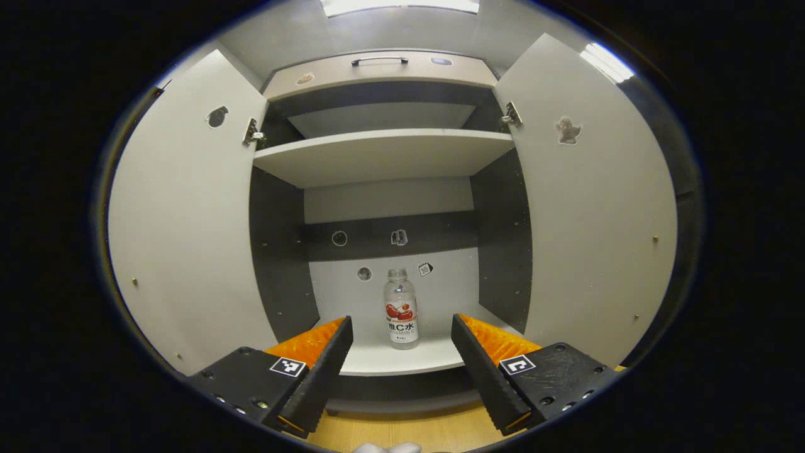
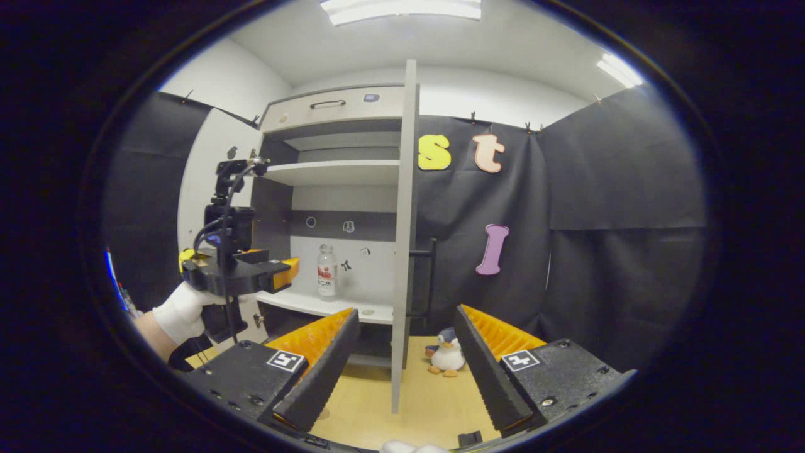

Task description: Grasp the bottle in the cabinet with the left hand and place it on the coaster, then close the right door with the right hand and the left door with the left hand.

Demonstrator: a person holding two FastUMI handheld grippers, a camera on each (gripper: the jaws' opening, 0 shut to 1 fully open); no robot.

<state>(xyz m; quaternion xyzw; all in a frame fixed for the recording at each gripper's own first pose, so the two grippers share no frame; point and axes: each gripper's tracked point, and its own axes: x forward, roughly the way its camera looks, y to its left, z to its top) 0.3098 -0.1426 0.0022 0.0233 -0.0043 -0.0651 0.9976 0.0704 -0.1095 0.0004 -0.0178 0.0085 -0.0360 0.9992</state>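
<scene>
My left gripper (image 1: pixel 401 352) is wide open with nothing in it, and it points into the cabinet (image 1: pixel 383 157). My right gripper (image 2: pixel 405 349) is wide open too, near the edge of the right door (image 2: pixel 402 239). A toy penguin (image 2: pixel 447 360) sits on the floor. Farther in, the bottle (image 1: pixel 400 308) stands up on the low shelf (image 1: pixel 402 358). Both doors are open.

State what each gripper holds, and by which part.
Nothing. The left gripper and right gripper are open; the bottle stands untouched on the cabinet shelf.
</scene>
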